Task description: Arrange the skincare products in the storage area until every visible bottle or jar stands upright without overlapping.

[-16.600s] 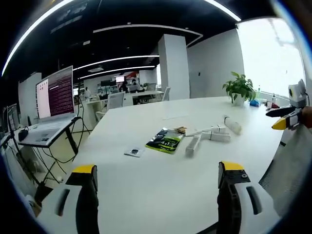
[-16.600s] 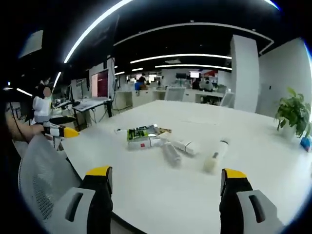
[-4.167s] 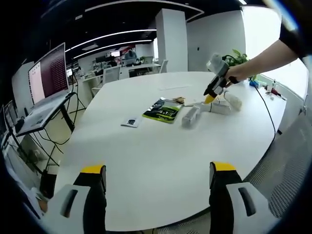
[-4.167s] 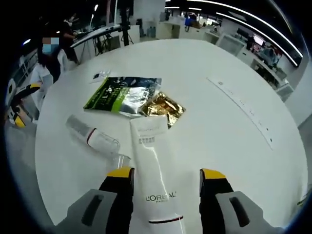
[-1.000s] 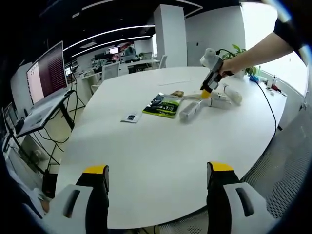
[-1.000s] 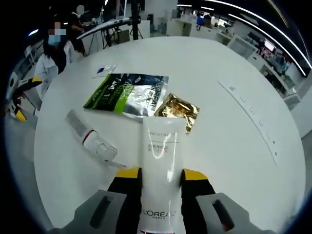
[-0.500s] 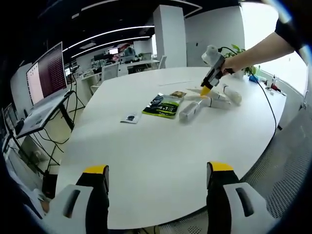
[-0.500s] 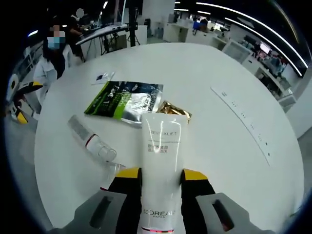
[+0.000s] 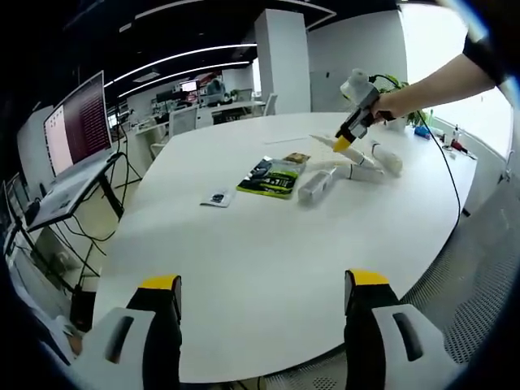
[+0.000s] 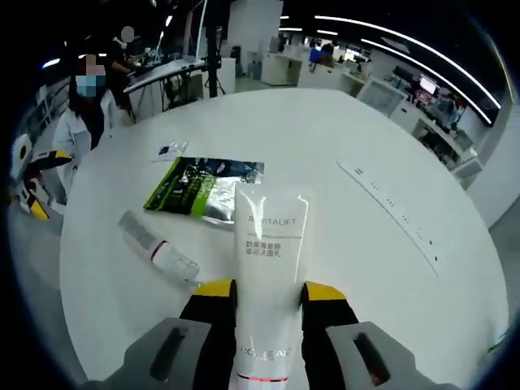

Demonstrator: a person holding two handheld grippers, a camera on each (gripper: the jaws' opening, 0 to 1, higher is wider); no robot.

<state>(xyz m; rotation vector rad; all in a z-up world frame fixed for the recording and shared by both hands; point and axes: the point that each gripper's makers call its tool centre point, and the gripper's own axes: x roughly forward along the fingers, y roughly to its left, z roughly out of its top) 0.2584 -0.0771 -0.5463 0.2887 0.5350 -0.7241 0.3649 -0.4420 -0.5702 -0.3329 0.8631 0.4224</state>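
My right gripper [image 10: 268, 294] is shut on a white L'Oréal tube [image 10: 268, 244], which rises off the white table [image 10: 357, 268] with its flat crimped end pointing away. In the left gripper view the same right gripper [image 9: 348, 140] holds the tube [image 9: 323, 142] above the other products. A clear bottle with a red band [image 10: 157, 244] lies on its side, left of the tube. That bottle [image 9: 316, 184] and two more white containers [image 9: 363, 171] lie flat near a green pouch [image 9: 272, 176]. My left gripper [image 9: 260, 286] stands open over the near table edge, far from everything.
The green pouch [image 10: 203, 185] and a small sachet [image 10: 171, 148] lie beyond the bottle. A long white strip [image 10: 390, 207] lies on the right. A laptop on a stand [image 9: 77, 138] is at the left, a potted plant [image 9: 400, 88] at the back. A person [image 10: 85, 110] stands by the table.
My right gripper has lifted the tube higher and tipped it up, so the tube now covers the gold sachet. My left gripper has stayed put.
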